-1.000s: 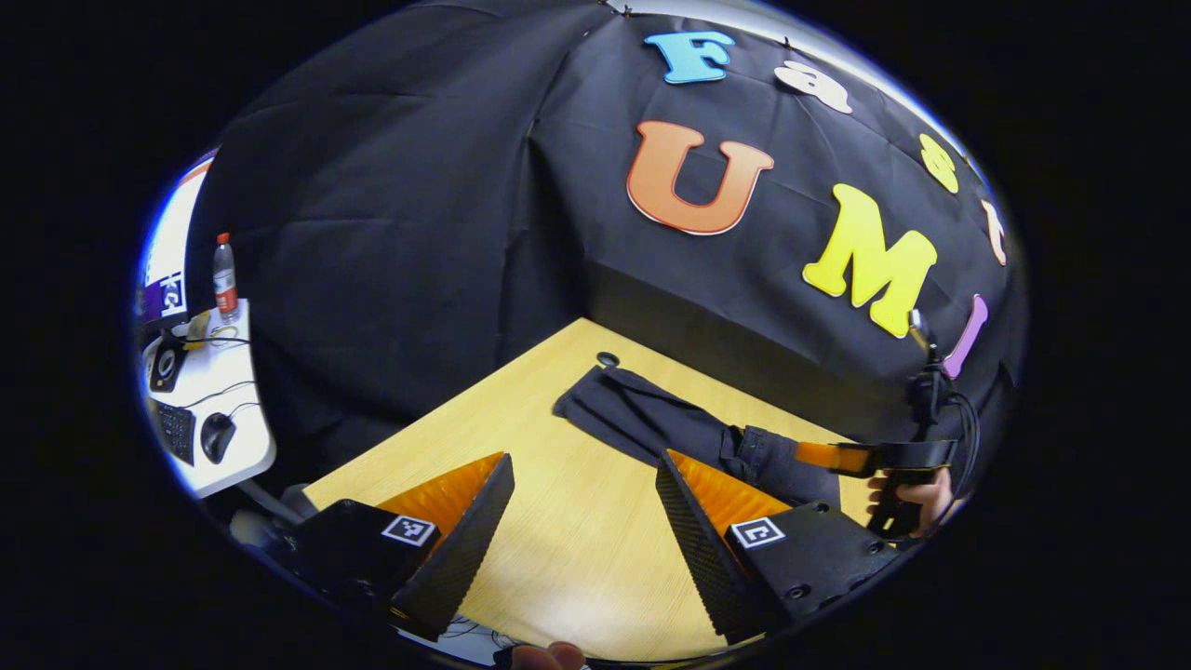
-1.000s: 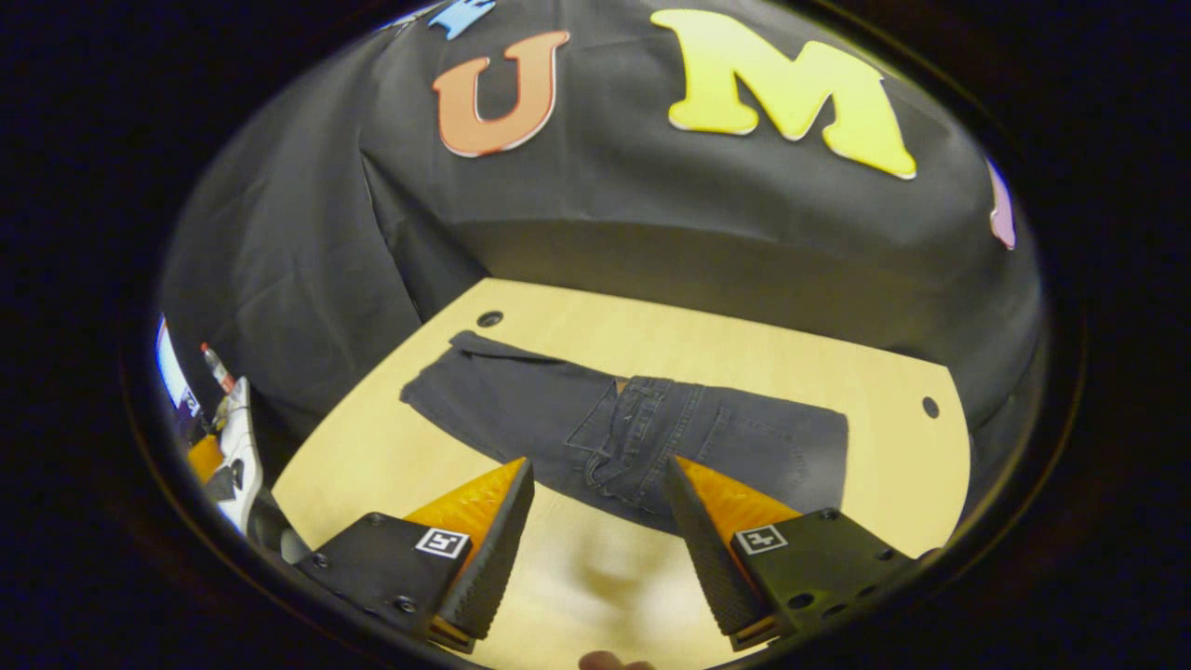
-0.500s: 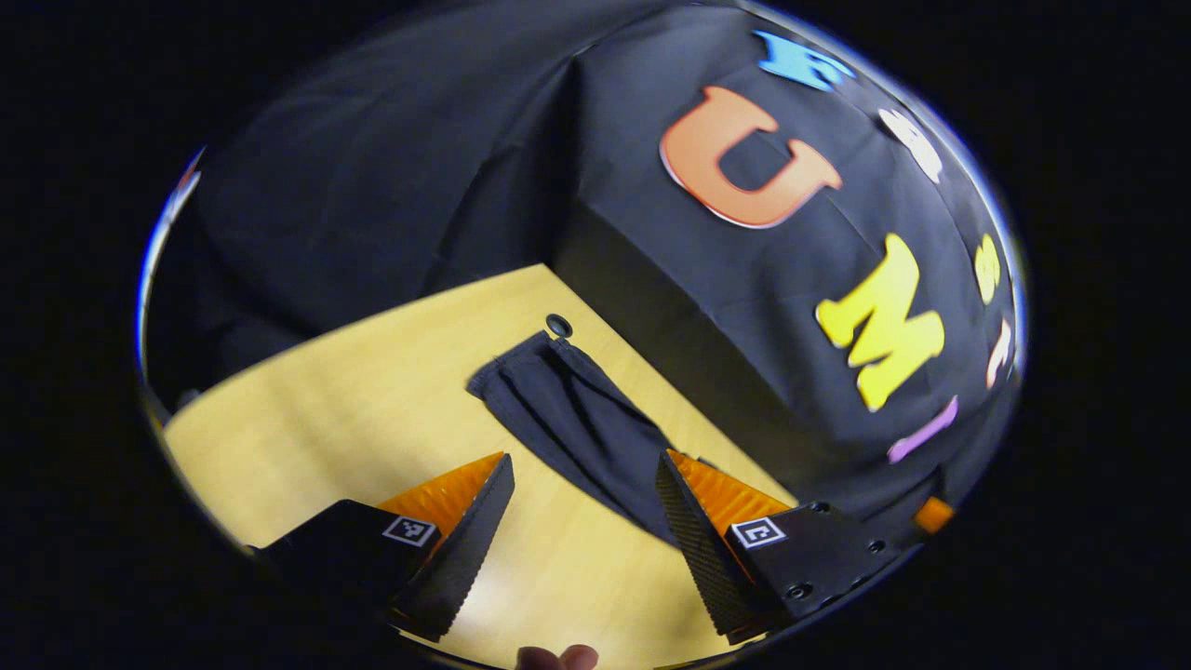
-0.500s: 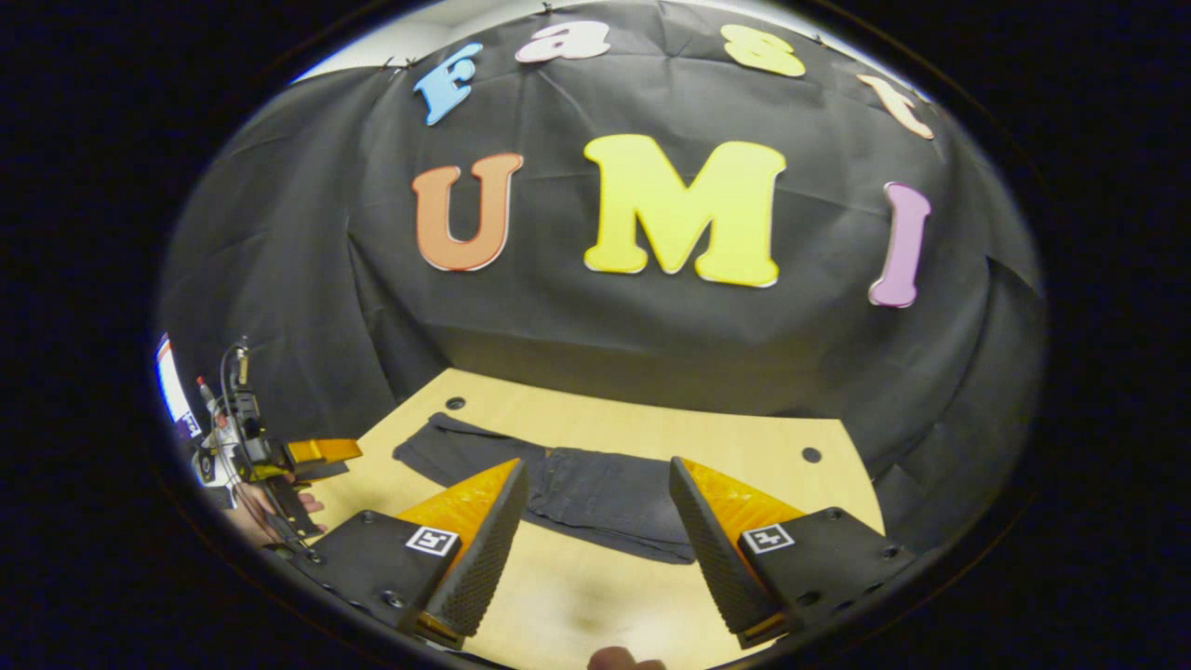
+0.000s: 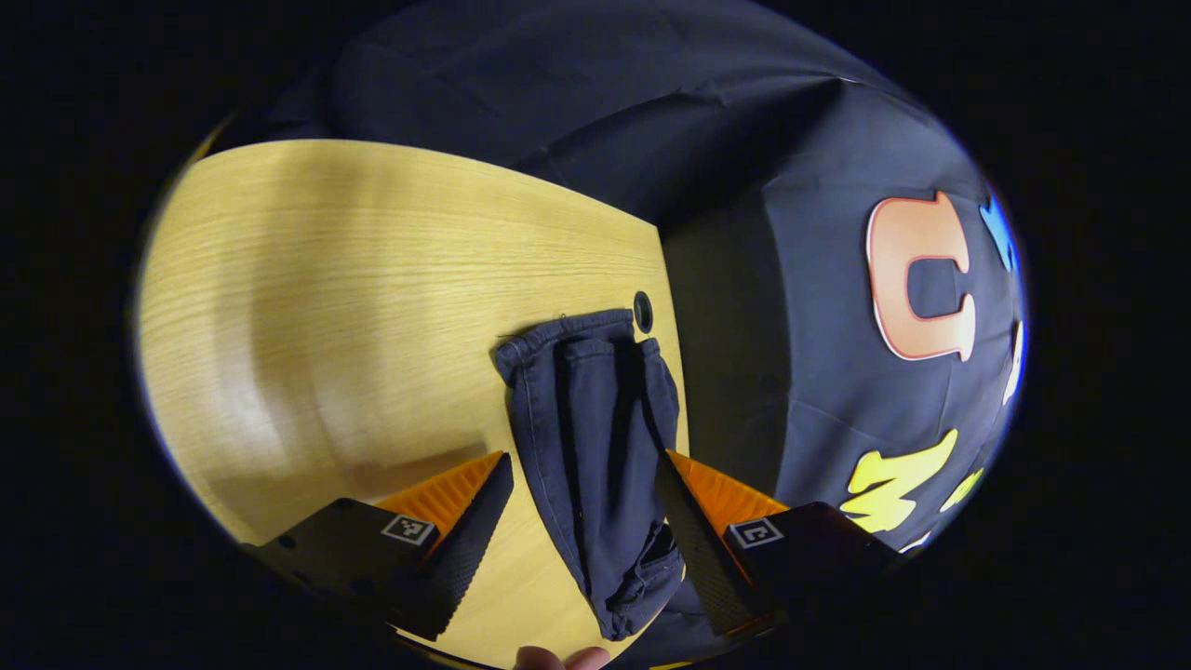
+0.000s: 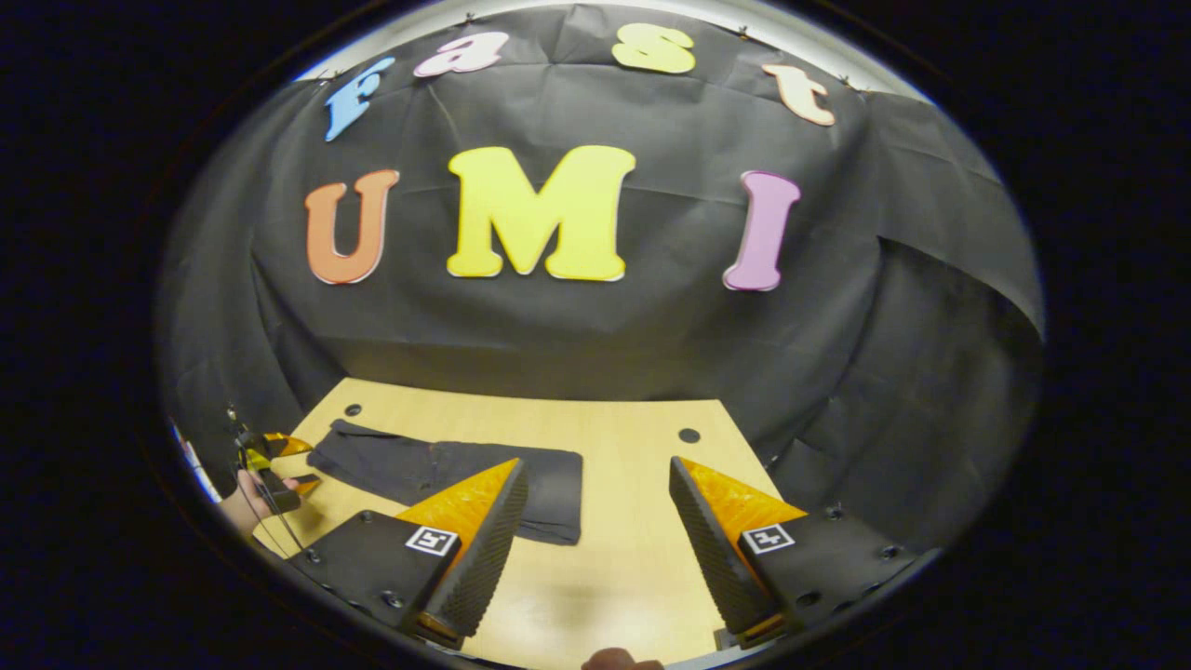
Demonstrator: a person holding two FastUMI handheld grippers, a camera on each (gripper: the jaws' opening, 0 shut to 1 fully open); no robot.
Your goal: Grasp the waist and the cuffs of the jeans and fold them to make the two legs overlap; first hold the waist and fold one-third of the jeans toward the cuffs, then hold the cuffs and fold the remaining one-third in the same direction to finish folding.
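With the jeans (image 5: pixel 595 447) flat on the desk (image 5: pixel 372 307), waist third already over, we lower the wide-open left hand-held gripper (image 5: pixel 582 521) squarely onto both cuffs (right hand-held gripper (image 6: pixel 595 530) open, empty).

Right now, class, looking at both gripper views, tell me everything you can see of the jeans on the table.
The jeans are dark blue-black denim with visible seams, lying flat on the light wooden table as a long narrow strip, the two legs laid over each other. The stacked cuffs end beside a small round hole in the tabletop. In the left gripper view the strip runs between the open left tongs, which do not grip it. In the right gripper view it lies beyond the open right tongs, untouched.
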